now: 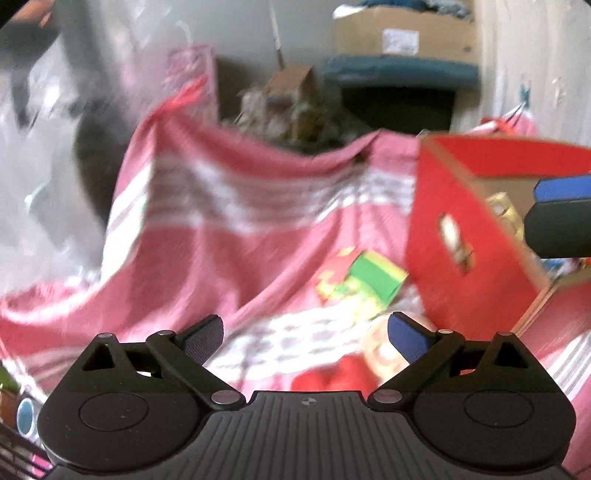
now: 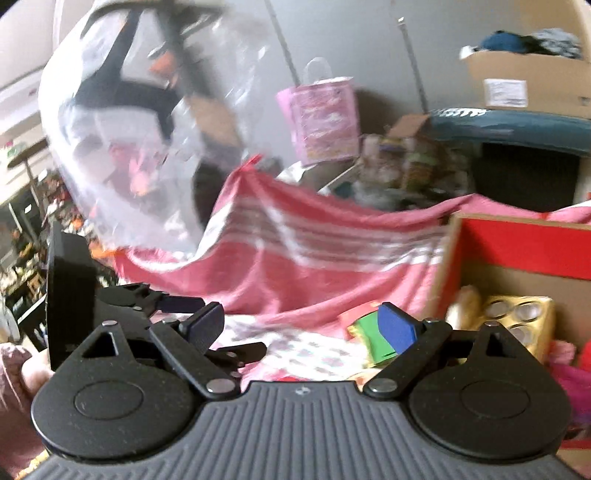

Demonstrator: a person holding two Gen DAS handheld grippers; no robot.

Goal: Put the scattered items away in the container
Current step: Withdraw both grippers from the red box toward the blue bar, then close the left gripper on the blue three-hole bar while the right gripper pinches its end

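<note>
A red cardboard box [image 1: 461, 236] with a handle hole stands at the right on a pink striped cloth [image 1: 240, 229]; it also shows in the right wrist view [image 2: 524, 240], holding a gold tray [image 2: 517, 317]. A green and yellow carton [image 1: 369, 280] lies on the cloth left of the box, also in the right wrist view [image 2: 369, 332]. A red item [image 1: 332, 376] and a round pale item [image 1: 384, 350] lie near my left gripper [image 1: 306, 336], which is open and empty. My right gripper [image 2: 303, 325] is open and empty; its tip [image 1: 561, 218] hangs over the box.
A clear plastic bag [image 2: 140, 140] with dark and pink things hangs at the left. A pink gift bag [image 2: 321, 114], cluttered packets [image 2: 406, 162], a teal bin [image 1: 399, 74] and a cardboard box [image 1: 406, 33] stand behind the cloth. The left gripper's body [image 2: 74, 280] is at the left.
</note>
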